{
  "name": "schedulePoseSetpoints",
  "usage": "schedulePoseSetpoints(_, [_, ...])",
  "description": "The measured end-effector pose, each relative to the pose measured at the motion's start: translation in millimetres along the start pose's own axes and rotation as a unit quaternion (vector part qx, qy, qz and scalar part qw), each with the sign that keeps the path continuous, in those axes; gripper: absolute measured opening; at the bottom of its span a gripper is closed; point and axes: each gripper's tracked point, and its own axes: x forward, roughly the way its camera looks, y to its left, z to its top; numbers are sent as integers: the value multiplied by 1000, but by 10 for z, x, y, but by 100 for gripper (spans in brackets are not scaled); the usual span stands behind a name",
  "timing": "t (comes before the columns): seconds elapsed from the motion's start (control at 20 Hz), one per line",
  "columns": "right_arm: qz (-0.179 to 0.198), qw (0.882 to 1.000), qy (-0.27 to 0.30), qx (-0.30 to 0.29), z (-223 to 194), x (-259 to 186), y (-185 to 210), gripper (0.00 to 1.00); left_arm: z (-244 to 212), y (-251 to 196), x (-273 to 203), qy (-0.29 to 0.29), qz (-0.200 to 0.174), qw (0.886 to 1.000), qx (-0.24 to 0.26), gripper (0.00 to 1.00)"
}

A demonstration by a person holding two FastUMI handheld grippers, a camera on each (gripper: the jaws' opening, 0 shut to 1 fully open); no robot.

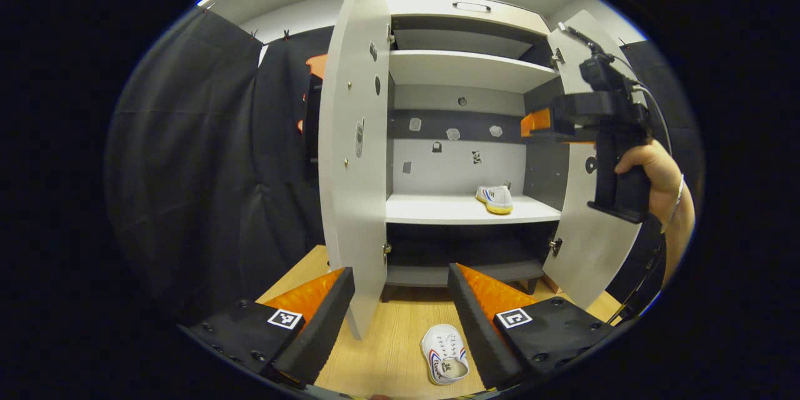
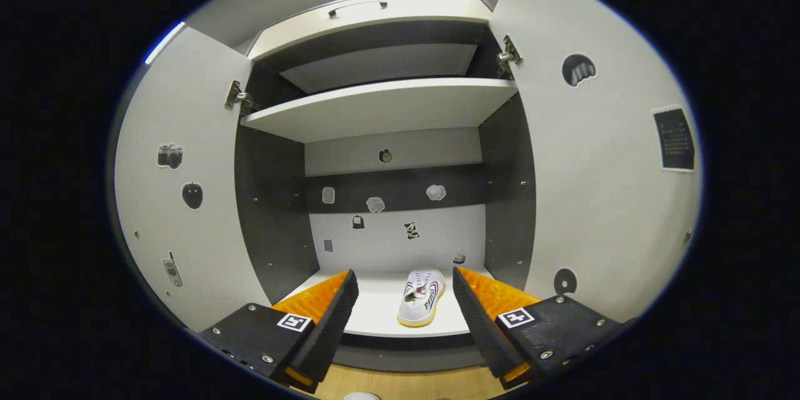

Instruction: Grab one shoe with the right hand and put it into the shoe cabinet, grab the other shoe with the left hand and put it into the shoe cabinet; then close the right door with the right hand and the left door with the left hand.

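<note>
One shoe (image 2: 422, 297) lies on the lower shelf (image 2: 381, 319) of the shoe cabinet (image 2: 375, 106), beyond the right gripper (image 2: 403, 309), whose fingers are spread and empty. The other shoe (image 1: 445, 353) rests on the wooden floor (image 1: 381, 350) between the spread, empty fingers of the left gripper (image 1: 400, 319), with the edge of the open left door (image 1: 356, 156) standing just ahead.

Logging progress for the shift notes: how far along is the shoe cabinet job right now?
Done: one shoe sits on the cabinet's middle shelf, and the right gripper is open and empty in front of it. In hand: nothing yet; the left gripper is open above the second shoe, which lies on the floor. Left: shelve that shoe, then close the right door and left door, both wide open.
</note>
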Motion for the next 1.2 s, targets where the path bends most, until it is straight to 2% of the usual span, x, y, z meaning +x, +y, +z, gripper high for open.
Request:
schedulePoseSetpoints(0.35, [-47,998,-25,-34,52,-798,-256,93,-972,-188,289,89,-44,995,-10,97])
schedulePoseSetpoints(0.5, [-64,997,-34,-29,70,-1057,-360,93,-1485,-223,432,125,-49,990,30,97])
schedulePoseSetpoints(0.65, [-82,995,-42,-39,119,-1251,-484,92,-2082,-315,572,185,-58,981,29,97])
schedulePoseSetpoints(0.9, [-108,991,-40,-68,144,-1436,-679,93,-2822,-401,805,245,-62,967,44,98])
schedulePoseSetpoints(1.1, [-118,990,-29,-71,88,-1505,-778,93,-3217,-352,775,304,-51,951,23,98])
schedulePoseSetpoints(1.2, [-124,990,-23,-71,54,-1509,-829,93,-3269,-336,763,315,-49,948,17,98])
